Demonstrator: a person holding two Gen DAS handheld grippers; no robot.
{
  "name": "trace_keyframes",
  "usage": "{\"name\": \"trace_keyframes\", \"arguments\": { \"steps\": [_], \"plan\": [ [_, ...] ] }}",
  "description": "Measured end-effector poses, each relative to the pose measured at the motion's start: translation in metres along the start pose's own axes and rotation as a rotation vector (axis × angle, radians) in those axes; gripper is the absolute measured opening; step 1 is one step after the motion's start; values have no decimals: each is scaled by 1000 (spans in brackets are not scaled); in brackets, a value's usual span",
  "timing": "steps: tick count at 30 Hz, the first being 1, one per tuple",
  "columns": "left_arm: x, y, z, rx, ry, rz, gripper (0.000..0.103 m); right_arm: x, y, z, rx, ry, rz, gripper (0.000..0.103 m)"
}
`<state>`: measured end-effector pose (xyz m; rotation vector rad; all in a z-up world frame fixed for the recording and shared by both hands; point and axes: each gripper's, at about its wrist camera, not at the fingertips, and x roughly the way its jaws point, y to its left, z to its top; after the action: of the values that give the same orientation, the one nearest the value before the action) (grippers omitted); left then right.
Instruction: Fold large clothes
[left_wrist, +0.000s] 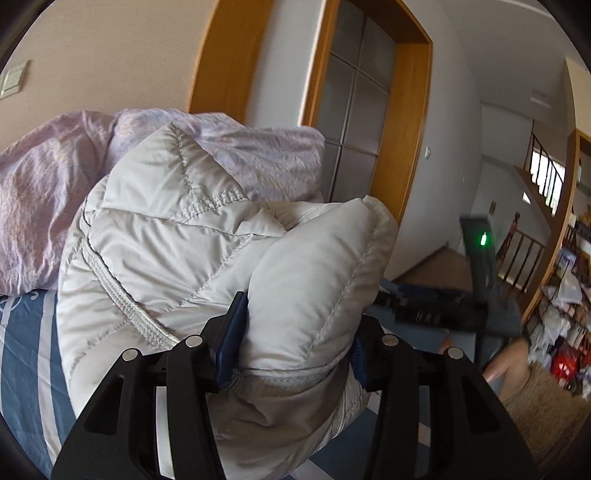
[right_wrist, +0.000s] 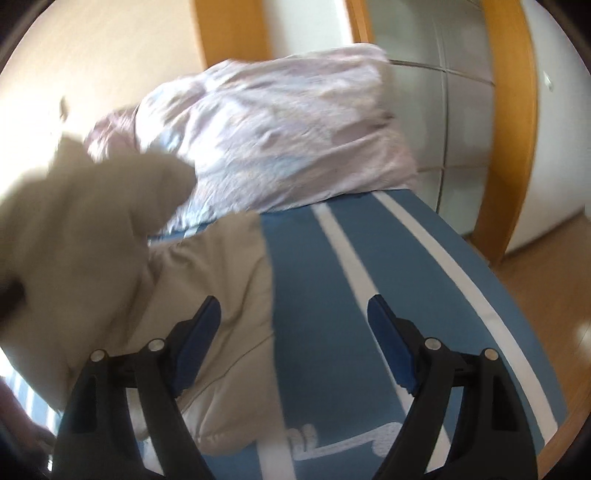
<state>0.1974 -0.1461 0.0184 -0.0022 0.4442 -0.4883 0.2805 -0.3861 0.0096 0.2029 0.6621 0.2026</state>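
Left wrist view shows my left gripper (left_wrist: 293, 332) clamped on a thick fold of a pale grey quilted jacket (left_wrist: 177, 236), its blue pads (left_wrist: 232, 332) pressed into the puffy fabric from both sides. I judge the grip sits on an edge or a sleeve end so that part can be carried over the rest. The jacket bulges up in front of the lens, with a crumpled lilac quilt (left_wrist: 44, 184) behind it and the blue and white striped bed sheet (left_wrist: 26, 350) beneath. Right wrist view shows my right gripper (right_wrist: 293, 332) with its fingers spread wide and nothing between them, hanging above the striped sheet just beside the jacket's straight edge. The left finger overlaps the fabric in view, but whether it touches I cannot tell. I judge this hand is free to pin or smooth the jacket once the fold lands. This picture is blurred.
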Motion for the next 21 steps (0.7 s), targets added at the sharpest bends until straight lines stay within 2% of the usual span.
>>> {"name": "trace_keyframes", "arguments": {
  "steps": [5, 11, 17, 21],
  "plan": [
    [21, -24, -12, 80, 48, 4, 52, -8, -12, 20, 68, -14, 118, 81],
    [31, -39, -22, 133, 69, 9, 58, -15, 11, 44, 20, 13, 279, 81],
    [42, -49, -33, 188, 84, 15, 63, -6, 47, 68, -52, 103, 442, 81],
    [49, -57, -38, 223, 96, 19, 64, 8, 74, 78, -103, 175, 496, 81]
  ]
}}
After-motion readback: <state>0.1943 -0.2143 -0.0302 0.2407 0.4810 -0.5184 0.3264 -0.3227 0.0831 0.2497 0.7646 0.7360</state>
